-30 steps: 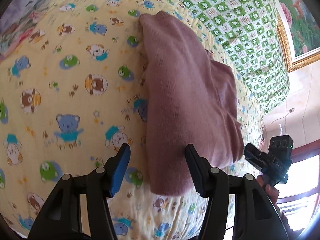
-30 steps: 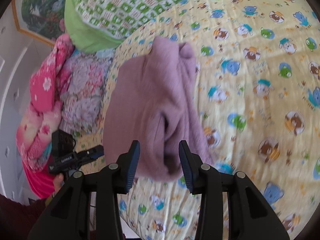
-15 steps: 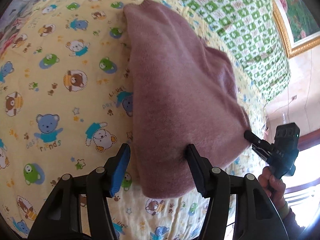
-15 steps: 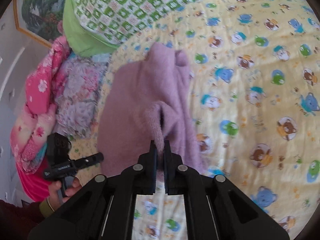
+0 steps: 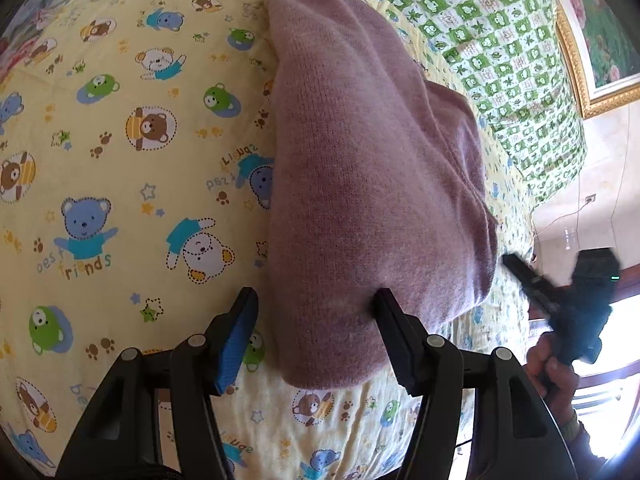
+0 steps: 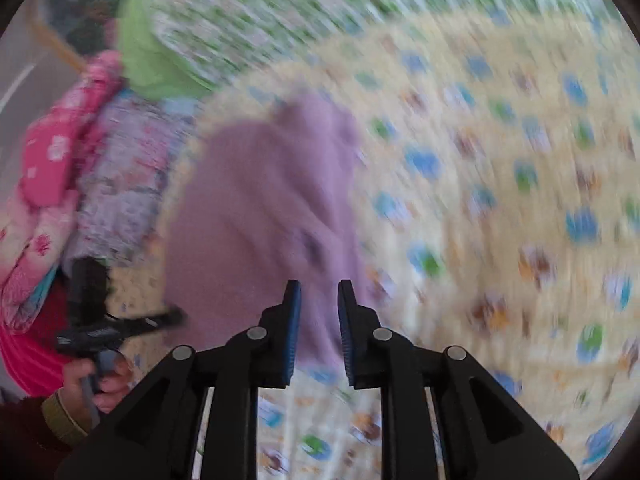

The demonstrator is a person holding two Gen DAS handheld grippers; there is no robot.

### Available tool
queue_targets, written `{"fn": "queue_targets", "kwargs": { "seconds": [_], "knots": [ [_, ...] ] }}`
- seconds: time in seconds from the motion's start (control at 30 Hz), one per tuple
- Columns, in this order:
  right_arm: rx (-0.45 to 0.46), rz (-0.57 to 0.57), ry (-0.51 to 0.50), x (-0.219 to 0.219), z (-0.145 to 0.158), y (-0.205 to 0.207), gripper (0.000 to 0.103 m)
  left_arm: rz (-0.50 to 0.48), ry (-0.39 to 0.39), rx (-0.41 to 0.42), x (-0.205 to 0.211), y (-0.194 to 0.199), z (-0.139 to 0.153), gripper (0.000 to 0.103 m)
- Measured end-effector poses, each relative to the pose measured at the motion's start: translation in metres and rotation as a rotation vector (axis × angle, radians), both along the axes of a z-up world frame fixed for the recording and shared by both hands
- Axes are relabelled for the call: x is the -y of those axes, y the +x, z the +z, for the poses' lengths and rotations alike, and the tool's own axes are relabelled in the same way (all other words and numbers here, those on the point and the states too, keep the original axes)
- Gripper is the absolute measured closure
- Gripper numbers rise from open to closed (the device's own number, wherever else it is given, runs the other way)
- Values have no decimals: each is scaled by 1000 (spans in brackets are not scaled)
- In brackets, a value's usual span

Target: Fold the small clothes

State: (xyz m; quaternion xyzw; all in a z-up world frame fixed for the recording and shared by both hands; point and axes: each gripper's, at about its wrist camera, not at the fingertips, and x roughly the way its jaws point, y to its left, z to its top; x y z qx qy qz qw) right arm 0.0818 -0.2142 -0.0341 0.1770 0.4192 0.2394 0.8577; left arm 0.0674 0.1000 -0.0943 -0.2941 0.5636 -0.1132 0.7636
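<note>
1. Right now your left gripper hovers low over the folded mauve knitted sweater, its jaws spread wide and holding nothing.
2. Its right finger presses into the sweater's near end, while the blue-padded left finger stands over the bare sheet just beside the sweater's left edge.
3. That sweater lies on the yellow cotton bedsheet printed with cartoon bears, running lengthwise away from you, close to the sheet's right edge; a smaller flap of it sticks out on the right side.
4. Your right gripper shows a narrow gap between its blue pads, with the sweater seen through the gap. The right wrist view is heavily blurred, so you cannot tell whether the pads touch the cloth.
5. From the left wrist view, your right gripper sits just off the sweater's right near corner, also blurred.
6. Beyond the sweater's far end lies a green-and-white checked quilt; a heap of pink floral bedding sits past the sheet's edge in the right wrist view.
</note>
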Motion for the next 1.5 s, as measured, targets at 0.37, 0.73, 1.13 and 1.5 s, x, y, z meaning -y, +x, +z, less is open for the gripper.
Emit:
{"fn": "queue_targets", "kwargs": {
  "seconds": [0.37, 0.73, 1.13, 1.5],
  "knots": [
    [-148, -44, -28, -9, -62, 82, 103, -7, 11, -14, 8, 5, -6, 35],
    [-85, -43, -57, -13, -23, 32, 98, 4, 84, 2, 20, -3, 9, 36],
    [21, -31, -120, -32, -13, -46, 47, 21, 340, 202, 33, -48, 55, 32],
    [8, 16, -167, -55, -39, -92, 39, 18, 395, 245, 40, -90, 48, 26]
  ]
}}
